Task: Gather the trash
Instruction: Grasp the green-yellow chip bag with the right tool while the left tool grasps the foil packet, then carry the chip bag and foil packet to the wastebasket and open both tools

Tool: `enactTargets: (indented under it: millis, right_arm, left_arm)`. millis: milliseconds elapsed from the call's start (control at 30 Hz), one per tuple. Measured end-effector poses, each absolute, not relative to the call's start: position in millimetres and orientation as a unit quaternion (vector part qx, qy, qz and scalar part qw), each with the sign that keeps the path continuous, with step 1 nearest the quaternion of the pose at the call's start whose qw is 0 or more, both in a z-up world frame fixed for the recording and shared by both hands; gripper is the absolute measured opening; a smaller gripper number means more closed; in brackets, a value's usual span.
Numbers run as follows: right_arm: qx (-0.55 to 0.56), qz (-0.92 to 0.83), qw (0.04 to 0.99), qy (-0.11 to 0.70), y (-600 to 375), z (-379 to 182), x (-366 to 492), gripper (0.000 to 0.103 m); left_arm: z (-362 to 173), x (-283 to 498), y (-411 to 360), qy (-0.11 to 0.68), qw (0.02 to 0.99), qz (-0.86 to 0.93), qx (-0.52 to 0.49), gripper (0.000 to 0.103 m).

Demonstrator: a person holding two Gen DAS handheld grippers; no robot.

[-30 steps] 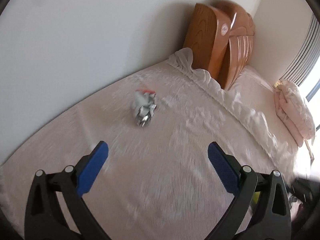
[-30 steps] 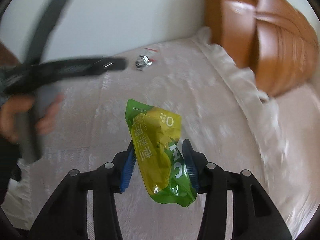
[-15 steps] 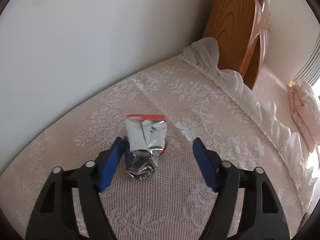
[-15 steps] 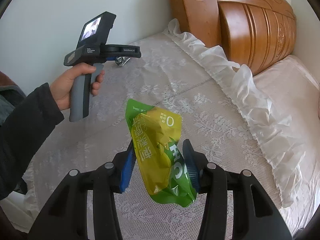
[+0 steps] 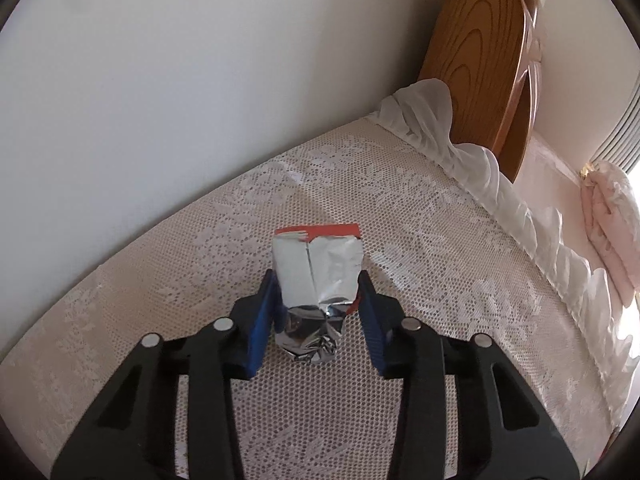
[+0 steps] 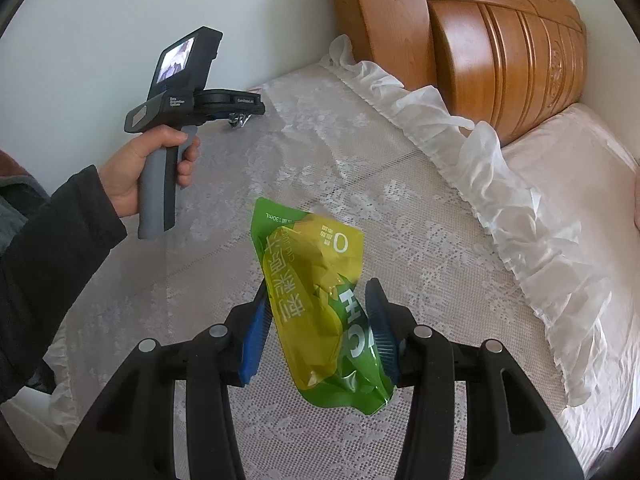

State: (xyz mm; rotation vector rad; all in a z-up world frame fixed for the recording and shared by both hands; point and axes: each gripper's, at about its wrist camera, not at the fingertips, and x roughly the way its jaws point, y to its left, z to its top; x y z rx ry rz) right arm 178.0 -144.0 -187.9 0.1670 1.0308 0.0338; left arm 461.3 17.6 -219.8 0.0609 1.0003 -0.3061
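A crumpled silver foil wrapper [image 5: 318, 280] with a red top edge lies on the lace bedspread [image 5: 420, 240]. My left gripper [image 5: 318, 300] has its blue pads touching both sides of the wrapper and is shut on it. My right gripper [image 6: 316, 320] is shut on a green and yellow snack bag [image 6: 316, 292] and holds it above the bed. In the right wrist view the left gripper [image 6: 240, 114] shows at the far left of the bed, held by a hand, with the foil wrapper [image 6: 239, 121] at its tips.
A wooden headboard [image 6: 500, 40] stands at the back right. A white wall [image 5: 200, 80] runs along the bed's far side. A ruffled white frill [image 6: 500, 184] edges the bedspread. A pink pillow [image 5: 612, 224] lies at the right.
My left gripper moved forward to the foil wrapper and closed its jaws on it. My right gripper kept holding the green bag, nearly still.
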Motion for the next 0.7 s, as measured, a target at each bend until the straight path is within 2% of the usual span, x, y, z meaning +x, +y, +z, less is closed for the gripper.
enactTargets:
  millis: [367, 700]
  right_arm:
    - [0.085, 0.017, 0.87, 0.485, -142, -186, 175, 0.047]
    - [0.083, 0.028, 0.881, 0.466, -144, -168, 134, 0.047]
  left_arm:
    - [-188, 423, 50, 0.458, 0.87, -0.182, 0.004, 0.035]
    - [-117, 281, 53, 0.44, 0.878, -0.19, 0.004, 0.035]
